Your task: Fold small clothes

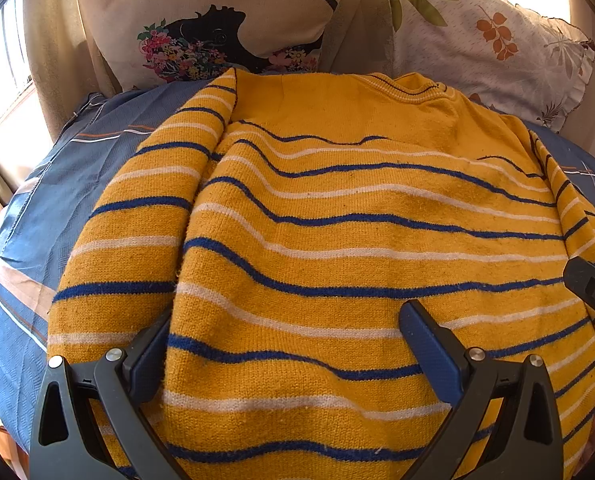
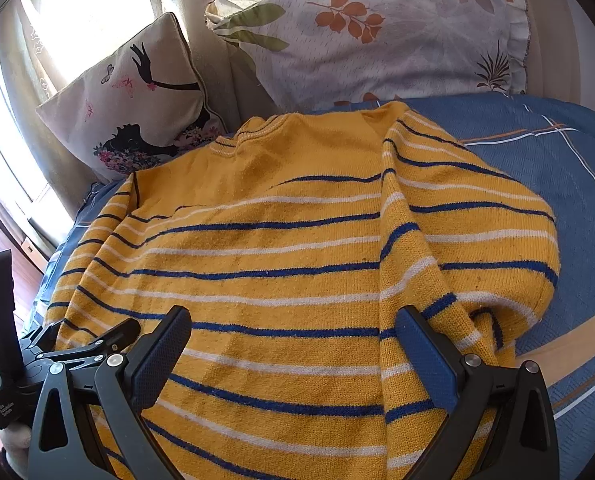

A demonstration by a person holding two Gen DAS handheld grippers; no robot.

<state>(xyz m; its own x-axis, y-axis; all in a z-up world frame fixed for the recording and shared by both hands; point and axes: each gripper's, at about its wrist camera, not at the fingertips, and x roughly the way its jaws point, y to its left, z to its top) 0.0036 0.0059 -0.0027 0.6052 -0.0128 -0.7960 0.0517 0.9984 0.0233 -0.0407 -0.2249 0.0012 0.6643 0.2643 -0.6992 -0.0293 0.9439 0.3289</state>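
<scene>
A small yellow sweater [image 1: 337, 216] with blue and white stripes lies flat on the bed, collar away from me; it also shows in the right wrist view [image 2: 281, 248]. Both sleeves lie folded along its sides. My left gripper [image 1: 285, 328] is open and empty, its jaws wide apart just above the sweater's lower left part. My right gripper [image 2: 293, 332] is open and empty above the lower right part, near the folded right sleeve [image 2: 457, 240]. The left gripper's body [image 2: 57, 348] shows at the left of the right wrist view.
The sweater rests on a blue bedsheet [image 1: 29, 216] with orange and white lines. A cushion with a black silhouette print [image 1: 201, 28] and a leaf-print pillow [image 2: 377, 40] stand at the back against a curtain. The bed edge lies at the left.
</scene>
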